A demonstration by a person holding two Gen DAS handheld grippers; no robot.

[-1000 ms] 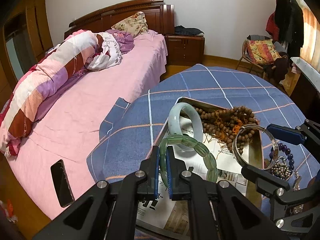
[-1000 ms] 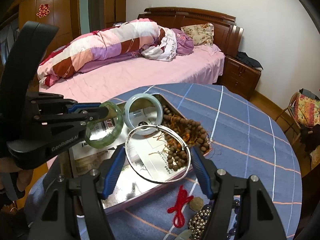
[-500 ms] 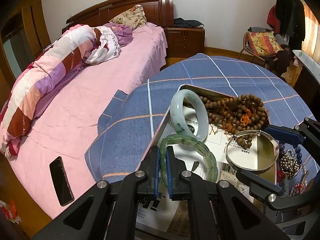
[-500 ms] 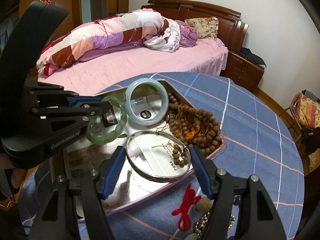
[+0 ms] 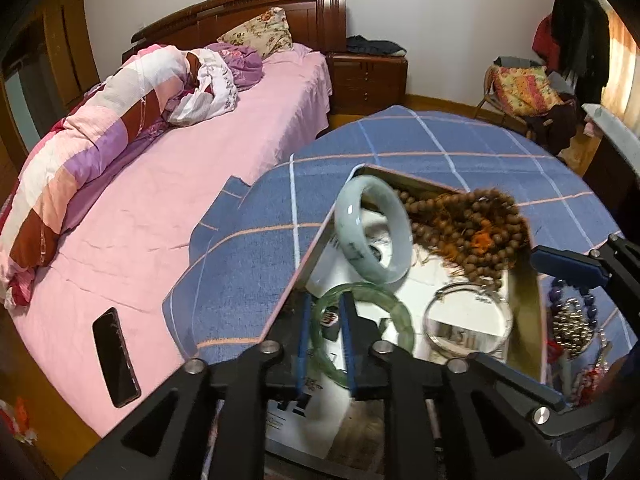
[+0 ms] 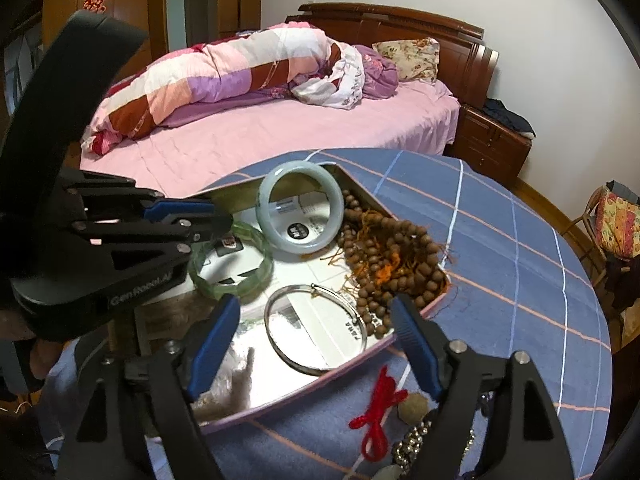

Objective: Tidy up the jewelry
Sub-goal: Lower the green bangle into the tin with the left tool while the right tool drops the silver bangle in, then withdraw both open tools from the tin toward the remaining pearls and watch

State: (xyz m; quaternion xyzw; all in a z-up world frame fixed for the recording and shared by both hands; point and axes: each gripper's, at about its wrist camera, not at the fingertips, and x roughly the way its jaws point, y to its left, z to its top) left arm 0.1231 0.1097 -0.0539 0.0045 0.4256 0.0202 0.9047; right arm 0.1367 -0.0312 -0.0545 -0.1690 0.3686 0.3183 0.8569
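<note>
The left hand-held gripper (image 5: 325, 312) has just been opening; its blue pads stand a little apart on each side of the rim of the dark green jade bangle (image 5: 372, 320), no longer pinching it, and the bangle lies in the shiny metal tray (image 6: 280, 396). The right hand-held gripper (image 6: 316, 320) has just been opening too, and the thin silver bangle (image 6: 316, 328) lies flat in the tray between its wide jaws, not touched. Farther back, a pale green jade bangle (image 6: 300, 208) leans beside a heap of brown wooden beads (image 6: 392, 264). The tray sits on the desk's blue checked cloth (image 6: 500, 248), with the pink bed (image 6: 280, 128) behind.
</note>
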